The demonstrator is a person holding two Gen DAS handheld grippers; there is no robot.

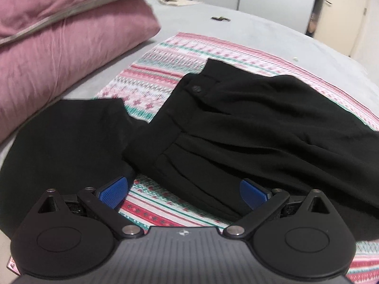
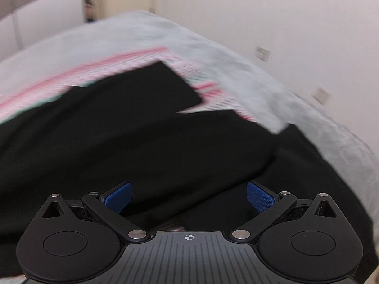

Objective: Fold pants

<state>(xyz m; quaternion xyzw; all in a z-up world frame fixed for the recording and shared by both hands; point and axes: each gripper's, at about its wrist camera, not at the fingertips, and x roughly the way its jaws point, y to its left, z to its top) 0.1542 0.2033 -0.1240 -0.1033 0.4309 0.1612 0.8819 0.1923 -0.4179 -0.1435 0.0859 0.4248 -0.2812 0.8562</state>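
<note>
Black pants (image 1: 248,123) sprawl unfolded on the patterned cloth (image 1: 151,75), my left gripper (image 1: 183,193) and right gripper (image 2: 188,196) both spread empty above them, so next I must pinch an edge.

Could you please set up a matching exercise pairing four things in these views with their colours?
Things:
1. pants
2. pillow
3. patterned cloth under the pants
4. pads on the left gripper fingers

Colours:
A. blue
B. pink, white and green stripes
C. black
D. dusty pink

Pairs: 1-C, 2-D, 3-B, 4-A
</note>
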